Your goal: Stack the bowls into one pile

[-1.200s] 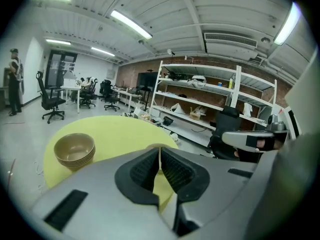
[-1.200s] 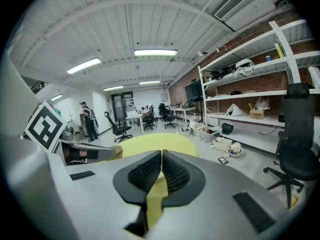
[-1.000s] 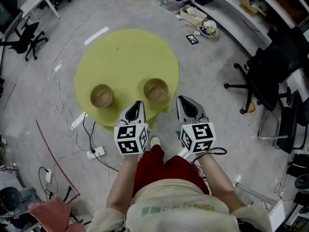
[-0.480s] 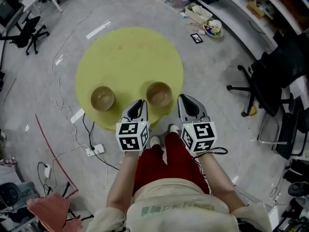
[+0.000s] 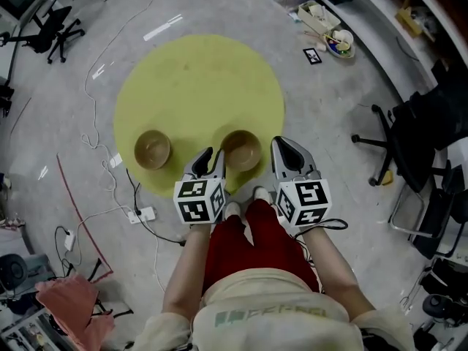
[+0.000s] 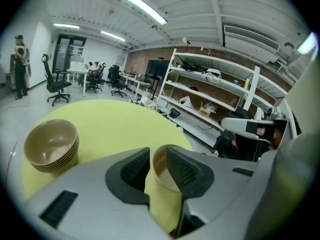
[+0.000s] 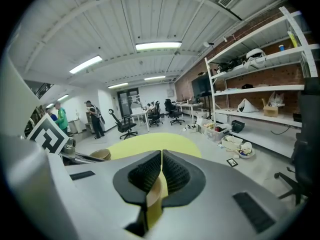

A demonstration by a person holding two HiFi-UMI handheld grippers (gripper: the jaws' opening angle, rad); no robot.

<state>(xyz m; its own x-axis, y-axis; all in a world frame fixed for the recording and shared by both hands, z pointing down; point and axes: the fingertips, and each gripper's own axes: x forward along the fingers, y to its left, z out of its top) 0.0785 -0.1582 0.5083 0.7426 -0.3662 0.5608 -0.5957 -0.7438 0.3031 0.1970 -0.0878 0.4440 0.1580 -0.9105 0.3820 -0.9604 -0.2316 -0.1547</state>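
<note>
Two tan bowls stand on the round yellow table [image 5: 197, 72], near its front edge. The left one [image 5: 152, 149] looks like several nested bowls [image 6: 51, 146]. The right bowl [image 5: 241, 149] stands alone, and part of it [image 6: 161, 170] shows through the gap of my left gripper [image 6: 157, 156]. That gripper [image 5: 208, 161] hovers at the table's front edge just left of this bowl, open and empty. My right gripper [image 5: 287, 151] sits just right of the same bowl, off the table's edge. It [image 7: 161, 156] is shut on nothing, and the bowl stack [image 7: 102, 155] shows far left.
Cables and a power strip [image 5: 143, 214] lie on the floor left of the table. An office chair [image 5: 406, 134] stands to the right, another [image 5: 51, 24] at the far left. Bins and a bowl of items [image 5: 338, 42] line the shelving beyond. People stand far off [image 7: 92, 116].
Both grippers have edged forward toward the table and the right bowl. The bowls have stayed where they were, and the jaws look the same.
</note>
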